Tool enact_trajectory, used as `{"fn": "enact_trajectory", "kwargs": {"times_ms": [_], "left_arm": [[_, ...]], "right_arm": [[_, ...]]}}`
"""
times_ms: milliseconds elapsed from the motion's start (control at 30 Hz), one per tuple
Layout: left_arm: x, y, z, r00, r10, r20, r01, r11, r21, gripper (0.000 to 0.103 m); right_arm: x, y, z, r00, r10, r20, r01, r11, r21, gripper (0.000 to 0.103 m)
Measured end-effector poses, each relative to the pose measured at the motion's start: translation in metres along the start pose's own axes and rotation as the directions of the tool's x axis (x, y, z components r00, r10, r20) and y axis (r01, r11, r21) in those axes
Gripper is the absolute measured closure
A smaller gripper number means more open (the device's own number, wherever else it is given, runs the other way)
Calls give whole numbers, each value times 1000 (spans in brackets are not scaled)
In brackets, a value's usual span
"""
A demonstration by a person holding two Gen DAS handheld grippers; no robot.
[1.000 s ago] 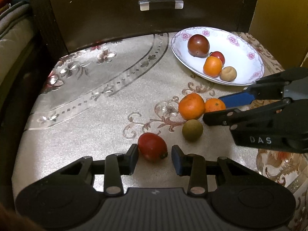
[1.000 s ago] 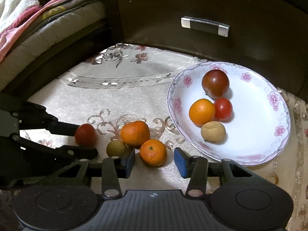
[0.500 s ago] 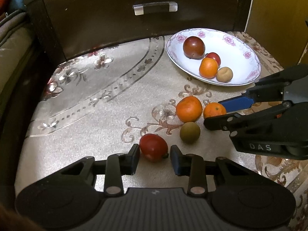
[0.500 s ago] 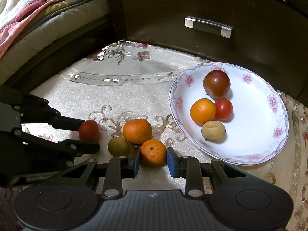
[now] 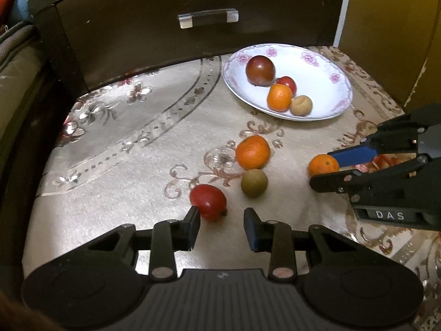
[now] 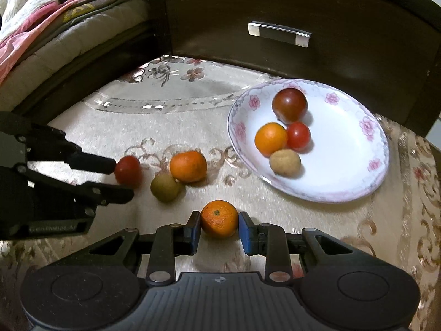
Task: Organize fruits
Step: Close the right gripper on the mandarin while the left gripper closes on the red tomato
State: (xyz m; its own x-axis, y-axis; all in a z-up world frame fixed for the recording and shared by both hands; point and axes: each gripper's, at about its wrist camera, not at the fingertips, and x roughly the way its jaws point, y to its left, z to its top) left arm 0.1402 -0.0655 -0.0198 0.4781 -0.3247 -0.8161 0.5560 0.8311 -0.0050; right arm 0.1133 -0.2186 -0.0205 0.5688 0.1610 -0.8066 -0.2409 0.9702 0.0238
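My right gripper (image 6: 219,229) is shut on a small orange mandarin (image 6: 219,218), which also shows in the left wrist view (image 5: 323,165), pulled away from the other fruit. My left gripper (image 5: 222,227) is open; a red tomato (image 5: 208,202) sits just beyond its left finger, touching or nearly touching the tip. A larger mandarin (image 5: 252,152) and a green-brown fruit (image 5: 254,182) lie on the cloth. The white floral plate (image 6: 344,182) holds a dark tomato (image 6: 289,105), an orange fruit (image 6: 270,138), a red tomato (image 6: 299,136) and a tan fruit (image 6: 284,162).
A dark wooden drawer front with a handle (image 6: 279,33) stands behind the table. Bedding (image 6: 41,27) lies at the left. A yellow wall (image 5: 391,27) is at the right in the left wrist view. The patterned tablecloth (image 5: 124,160) covers the table.
My right gripper closed on the small mandarin and drew it away from the other fruit, toward the right. My left gripper stayed open near the red tomato, which now sits off its left finger.
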Motion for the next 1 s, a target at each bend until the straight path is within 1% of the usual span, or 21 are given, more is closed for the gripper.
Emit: {"fn": "enact_trajectory", "kwargs": {"times_ms": [100, 300, 400, 500, 600, 700, 800, 900, 1000], "left_arm": [[-3, -3, -3, 1000, 6, 2, -6, 1000, 9, 61], [-1, 7, 3, 999, 28, 15, -28, 999, -40, 60], [7, 6, 3, 999, 38, 6, -38, 999, -31, 60], [15, 6, 4, 998, 67, 1, -67, 997, -27, 59], [21, 12, 7, 998, 56, -3, -57, 996, -62, 59], [23, 12, 7, 998, 63, -7, -64, 997, -54, 59], [21, 9, 5, 998, 66, -9, -66, 997, -35, 61], [20, 8, 4, 997, 73, -5, -73, 997, -29, 67], [19, 11, 6, 998, 61, -5, -61, 997, -45, 67]], "right_arm": [[-7, 2, -7, 1000, -8, -11, 8, 1000, -1, 80], [-21, -2, -20, 1000, -16, -19, 17, 1000, 26, 80], [-24, -3, -20, 1000, -14, -12, 15, 999, 36, 80], [-23, -2, -17, 1000, -8, -4, 8, 999, 42, 80], [-20, -2, -15, 1000, 2, -3, -2, 999, 43, 80], [-16, -2, -15, 1000, 9, -10, -8, 999, 46, 80], [-12, -4, -15, 1000, 10, -18, -9, 999, 47, 80], [-12, -6, -15, 1000, 5, -20, -4, 999, 52, 80], [-12, -7, -14, 1000, 4, -19, -3, 999, 54, 80]]}}
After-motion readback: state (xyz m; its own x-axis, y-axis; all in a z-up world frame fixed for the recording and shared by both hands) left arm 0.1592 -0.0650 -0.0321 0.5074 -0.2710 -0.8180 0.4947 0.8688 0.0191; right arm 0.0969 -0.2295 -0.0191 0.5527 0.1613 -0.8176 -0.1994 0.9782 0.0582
